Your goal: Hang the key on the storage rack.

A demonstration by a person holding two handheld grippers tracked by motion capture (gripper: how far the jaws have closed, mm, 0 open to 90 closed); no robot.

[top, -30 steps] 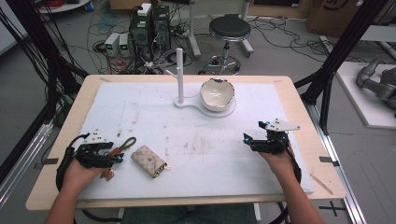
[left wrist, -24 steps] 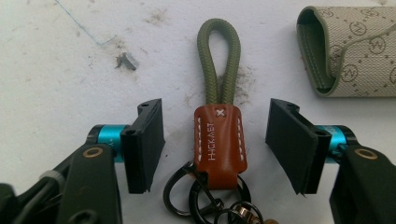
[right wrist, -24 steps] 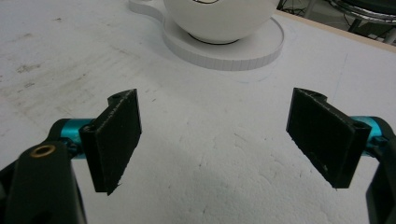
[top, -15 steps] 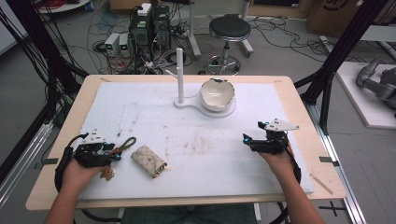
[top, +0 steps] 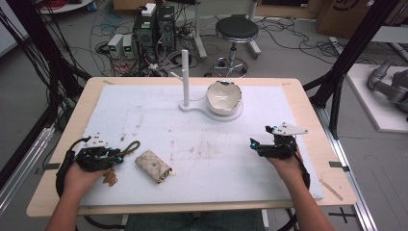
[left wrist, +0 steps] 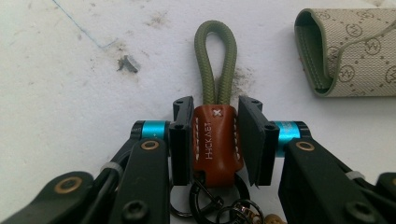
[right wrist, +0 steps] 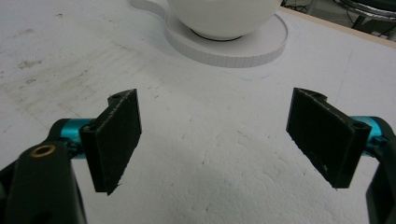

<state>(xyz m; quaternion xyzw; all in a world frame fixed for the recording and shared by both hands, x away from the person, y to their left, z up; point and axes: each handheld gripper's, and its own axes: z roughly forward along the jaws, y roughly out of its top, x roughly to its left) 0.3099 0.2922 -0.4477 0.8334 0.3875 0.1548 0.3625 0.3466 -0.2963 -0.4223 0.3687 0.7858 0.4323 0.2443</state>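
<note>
A keychain (left wrist: 215,140) with a brown leather tab, an olive cord loop (top: 130,147) and metal rings lies low on the white mat. My left gripper (left wrist: 216,106) is shut on the leather tab, one jaw against each side; it sits at the front left (top: 114,155) in the high view. A beige patterned key pouch (top: 153,166) rests just to its right, its end also visible as the pouch (left wrist: 348,51). My right gripper (top: 255,144) hovers at the right of the mat, open (right wrist: 219,135), nothing between its jaws.
A white bowl (top: 223,96) sits on a white round base (right wrist: 233,46) with an upright post (top: 185,72) at the back centre. The white mat (top: 159,120) covers the wooden table. Cables, computers and a stool stand beyond the far edge.
</note>
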